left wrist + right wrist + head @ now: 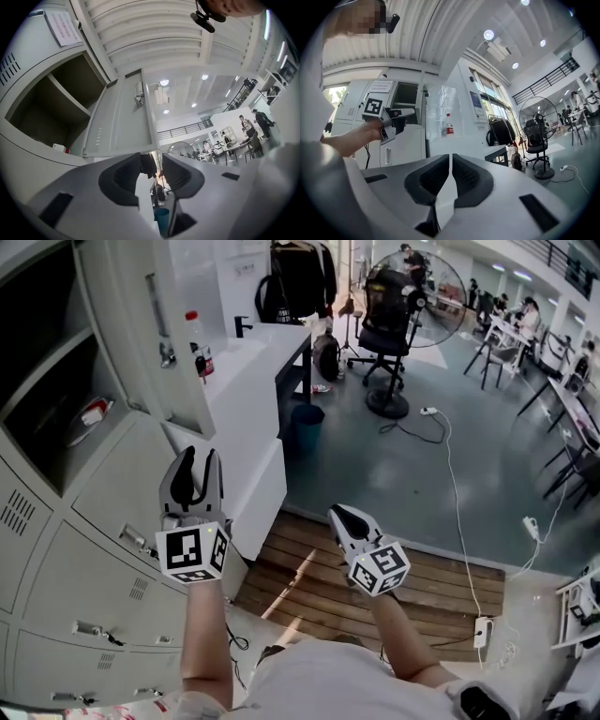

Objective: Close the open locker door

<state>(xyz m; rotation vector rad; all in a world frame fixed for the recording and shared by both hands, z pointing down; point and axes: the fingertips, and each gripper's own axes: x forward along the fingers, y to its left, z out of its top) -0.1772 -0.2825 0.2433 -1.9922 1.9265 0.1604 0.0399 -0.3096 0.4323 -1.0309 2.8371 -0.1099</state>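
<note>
The grey locker door stands swung out from the locker bank at the upper left, with its latch on the inner face. Beside it the open compartment holds a small white and red item. My left gripper points up below the door's lower edge, open and with nothing between its fingers. In the left gripper view the door and the latch rise above the left gripper. My right gripper hangs lower to the right, shut and empty. The right gripper view shows the right gripper with its pads together and the left gripper in front of the lockers.
A white counter with a red-capped bottle stands just right of the door. Behind it are a blue bin, an office chair and a floor fan. A wooden platform lies underfoot, with cables and a power strip at right.
</note>
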